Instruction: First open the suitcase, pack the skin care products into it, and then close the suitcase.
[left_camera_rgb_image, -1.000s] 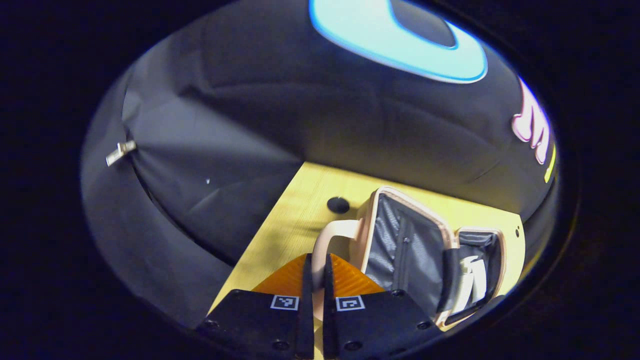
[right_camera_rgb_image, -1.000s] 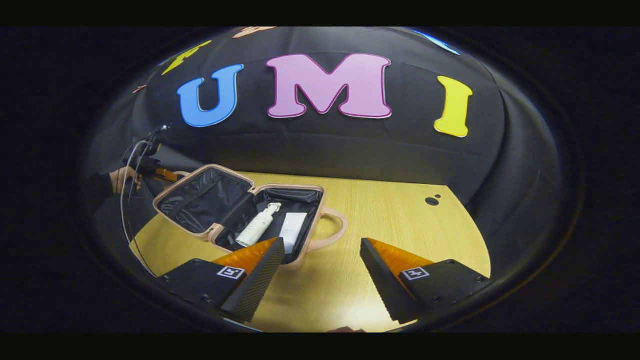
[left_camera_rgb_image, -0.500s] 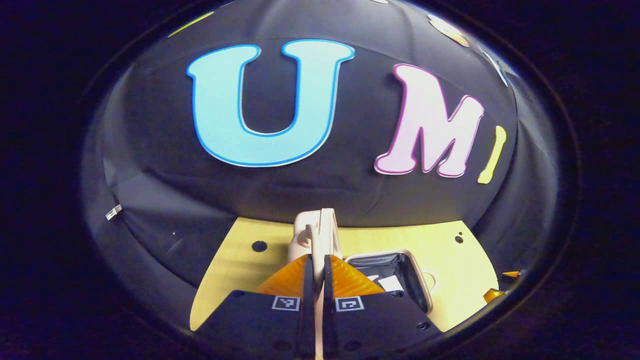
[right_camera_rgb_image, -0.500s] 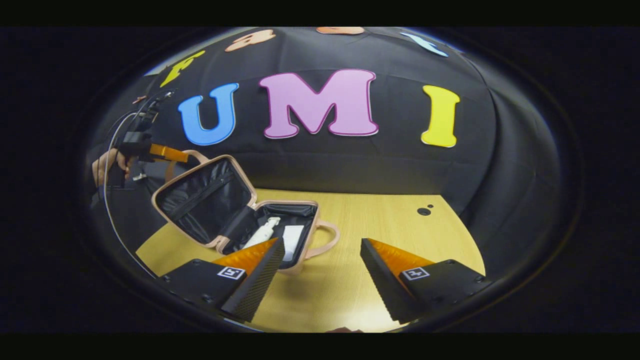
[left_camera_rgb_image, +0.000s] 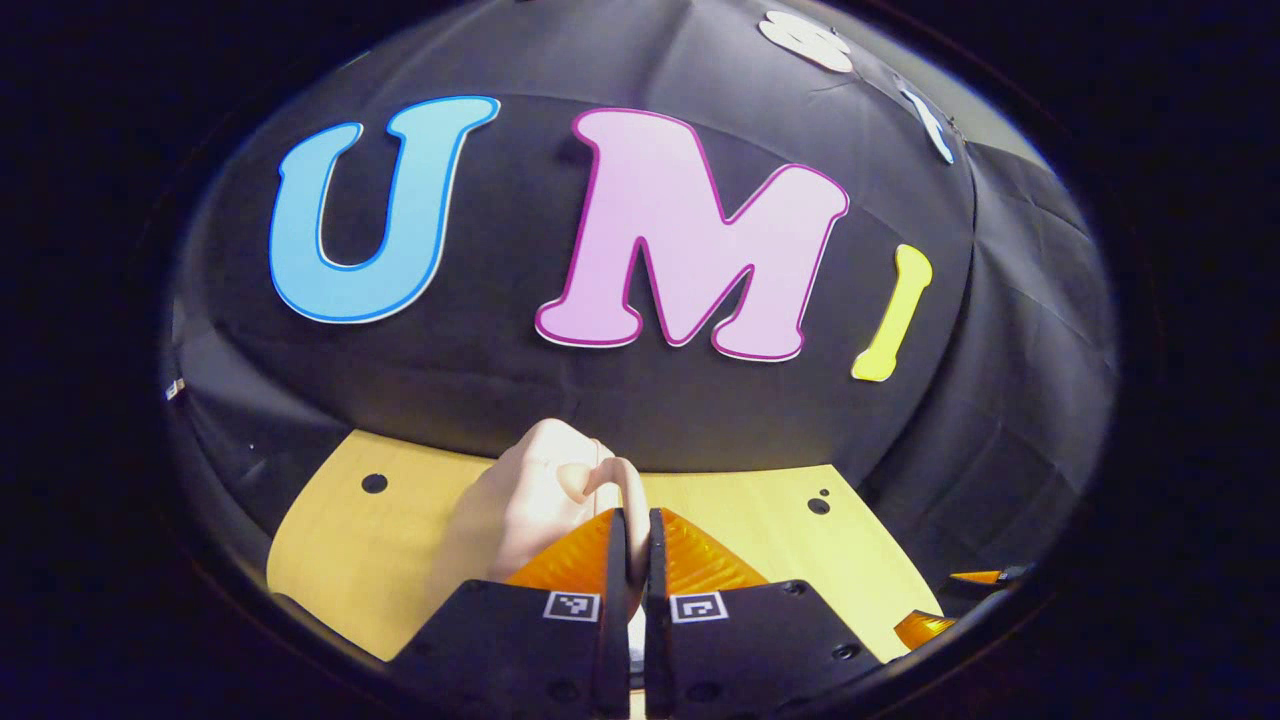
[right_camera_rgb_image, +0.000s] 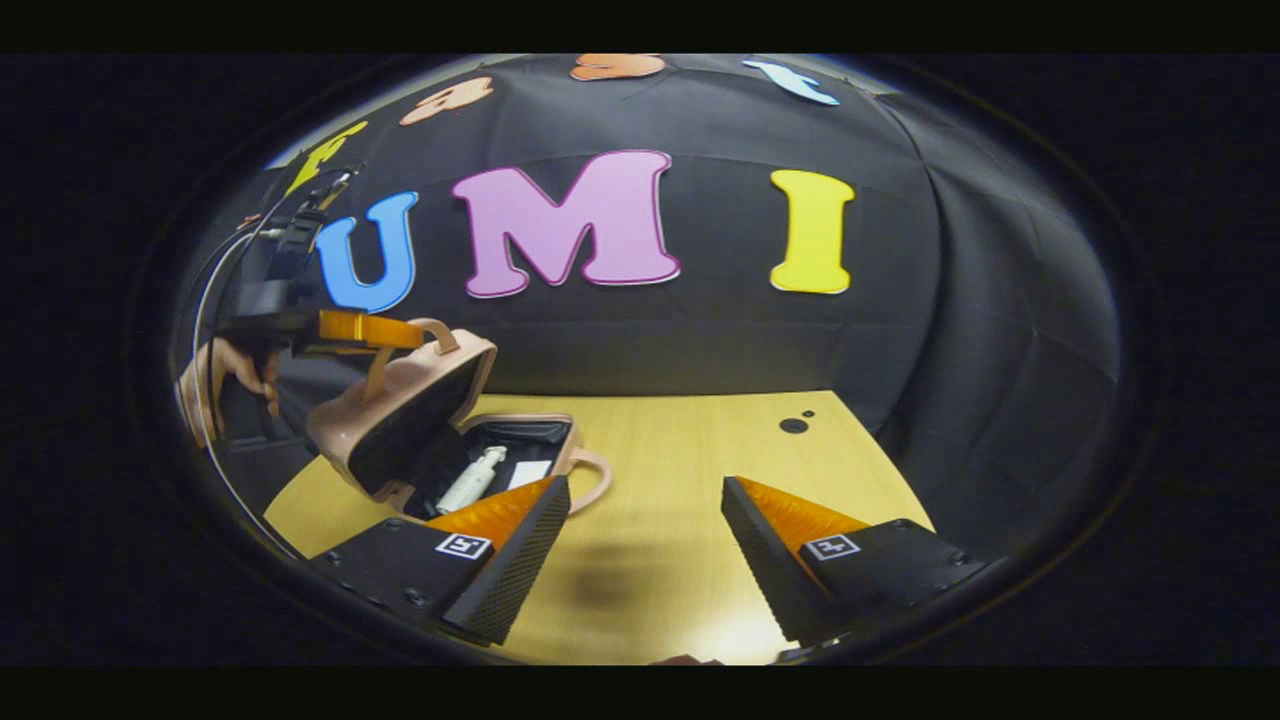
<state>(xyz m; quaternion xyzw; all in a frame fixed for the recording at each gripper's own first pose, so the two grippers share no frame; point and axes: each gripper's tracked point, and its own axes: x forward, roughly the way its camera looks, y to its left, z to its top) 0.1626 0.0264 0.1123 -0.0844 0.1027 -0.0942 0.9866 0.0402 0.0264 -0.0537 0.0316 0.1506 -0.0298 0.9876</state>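
A small pink suitcase (right_camera_rgb_image: 400, 395) stands on the wooden table (right_camera_rgb_image: 700, 450), its lid tilted about halfway down over the base. Inside the dark-lined base lie a white pump bottle (right_camera_rgb_image: 470, 480) and a flat white box (right_camera_rgb_image: 527, 472). My left gripper (right_camera_rgb_image: 375, 330) is shut on the lid's handle (right_camera_rgb_image: 440, 335), held by a hand (right_camera_rgb_image: 215, 375). In the left gripper view my left gripper (left_camera_rgb_image: 630, 560) pinches that handle (left_camera_rgb_image: 600, 480), with the lid's pink shell (left_camera_rgb_image: 520, 500) just beyond. My right gripper (right_camera_rgb_image: 643, 500) hovers open over the table, right of the suitcase.
The base's own handle (right_camera_rgb_image: 597, 480) sticks out toward the table's middle. Small dark holes (right_camera_rgb_image: 793, 425) mark the table's far right part. The black booth wall rises right behind the table. A cable (right_camera_rgb_image: 205, 330) hangs from the left gripper.
My left gripper has swung the lid up and over toward the base, from lying wide open to about half closed. The right gripper has stayed open and shifted slightly.
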